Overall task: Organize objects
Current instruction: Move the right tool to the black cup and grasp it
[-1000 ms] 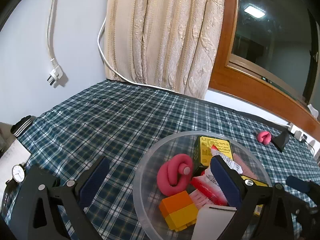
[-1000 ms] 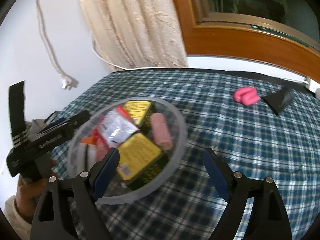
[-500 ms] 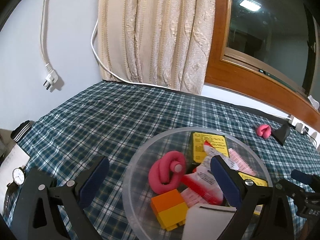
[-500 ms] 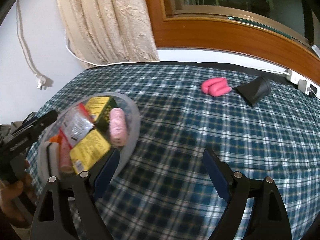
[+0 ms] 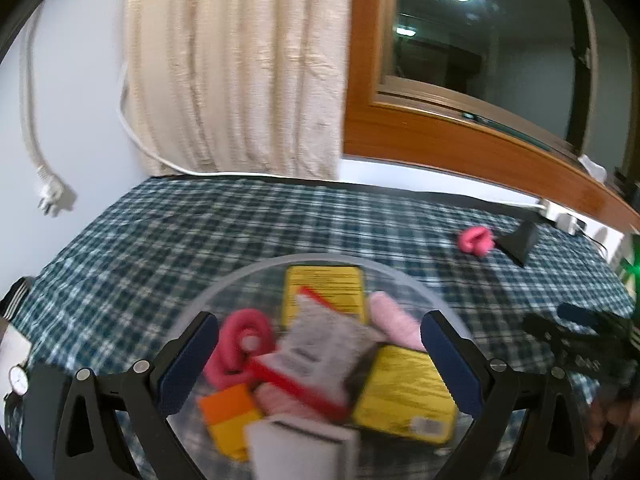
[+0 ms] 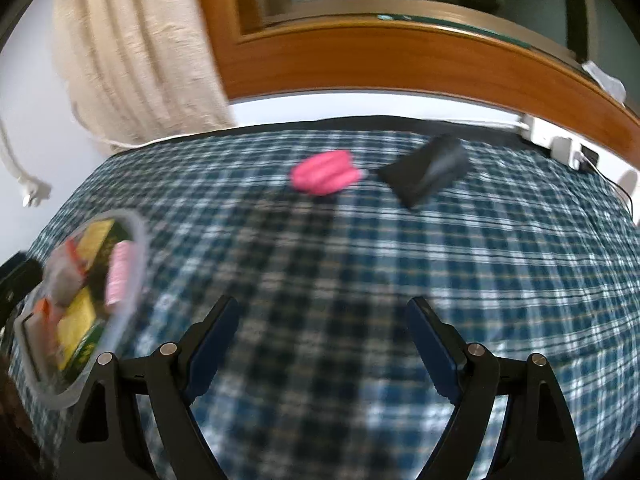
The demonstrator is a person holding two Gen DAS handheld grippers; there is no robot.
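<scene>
jaws of both grippers gape over plaid cloth (image 6: 360,264).

Checked cloth (image 6: 360,280) covering the table: bowl (image 5: 248,280) at the near left, holding two flat boxes (image 5: 324,292), a coiled item (image 5: 240,344), a packet (image 5: 320,344), a roll (image 5: 392,320) at the right side, a two-part block (image 5: 230,416) and a card (image 5: 300,444) at the near edge. Far right on the cloth: a folded item (image 6: 324,172) with a wedge-shaped object (image 6: 428,172) just beside it on its right, both well apart from the bowl. Behind the table: curtain (image 5: 240,64) to the left, window frame (image 6: 380,52) to the right, a plug (image 5: 52,196) hanging on the wall at far left.
</scene>
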